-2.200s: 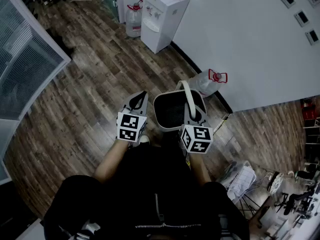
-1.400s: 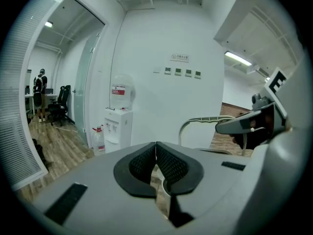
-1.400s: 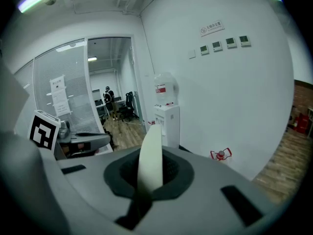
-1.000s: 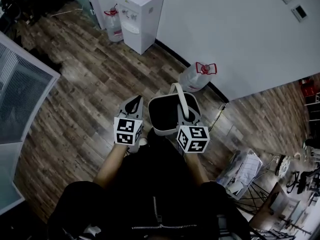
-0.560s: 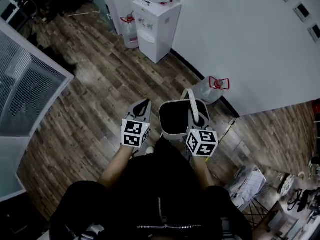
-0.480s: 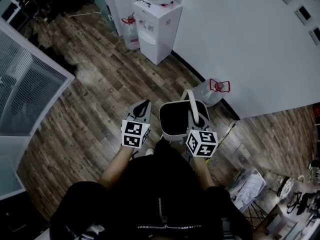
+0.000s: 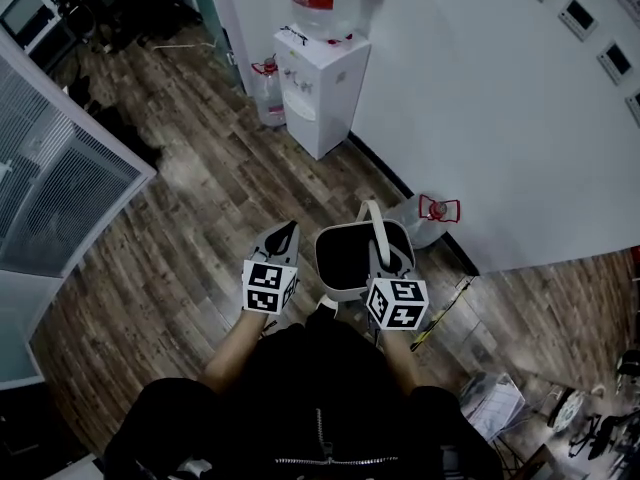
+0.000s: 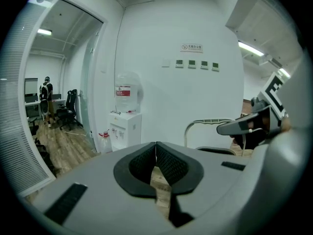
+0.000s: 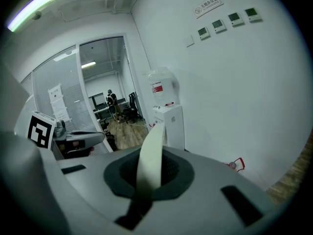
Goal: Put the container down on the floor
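Container is pinched by its handle in right gripper, hung above floor; left gripper is closed, empty.

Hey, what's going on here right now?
A person holds a container up by its handle, which is clamped in the right tool. The left tool is shut and empty beside it. The container hangs above the wooden floor, not yet set down, near a white wall and a water dispenser.
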A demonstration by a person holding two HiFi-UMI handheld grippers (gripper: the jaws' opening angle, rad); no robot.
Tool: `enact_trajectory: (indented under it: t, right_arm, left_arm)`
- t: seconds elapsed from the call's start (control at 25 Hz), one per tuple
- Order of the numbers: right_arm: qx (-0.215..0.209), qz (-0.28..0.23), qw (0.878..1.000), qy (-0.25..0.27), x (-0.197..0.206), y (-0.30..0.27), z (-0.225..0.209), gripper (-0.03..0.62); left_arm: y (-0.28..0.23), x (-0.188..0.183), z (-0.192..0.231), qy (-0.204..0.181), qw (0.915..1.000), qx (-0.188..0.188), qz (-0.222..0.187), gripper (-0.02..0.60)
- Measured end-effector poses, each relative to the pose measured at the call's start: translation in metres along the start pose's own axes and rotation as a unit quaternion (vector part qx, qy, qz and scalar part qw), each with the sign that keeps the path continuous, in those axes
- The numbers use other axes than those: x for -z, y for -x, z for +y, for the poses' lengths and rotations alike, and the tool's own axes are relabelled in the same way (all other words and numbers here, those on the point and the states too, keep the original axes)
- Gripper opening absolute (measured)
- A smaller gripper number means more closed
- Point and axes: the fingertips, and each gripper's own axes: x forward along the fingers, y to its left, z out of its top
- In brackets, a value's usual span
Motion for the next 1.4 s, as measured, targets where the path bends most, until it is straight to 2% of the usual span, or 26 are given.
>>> enact_trajectory:
  t: [0.56,1.0,1.4]
  right_arm:
    - [-0.022,0.017,1.0,-0.013,-0.001,-0.032,-0.022,0.011]
    - [-0.015,0.024,0.999,-0.024,-0.023,-0.074,-0.022,0.011]
    - [0.011,0.022,0.999,-0.033,-0.055,-0.117,-0.024,0.011]
  left_arm:
    - [-0.032,-0.012,0.002,0.011,0.9996,-0.027,0.006,0.015]
    - [-0.075,-0.036,0.028,0.006,0.9999,-0.008,-0.001,0.015]
    - [-0.114,-0.057,0.068,0.0,0.9999,0.015,-0.004,0.015]
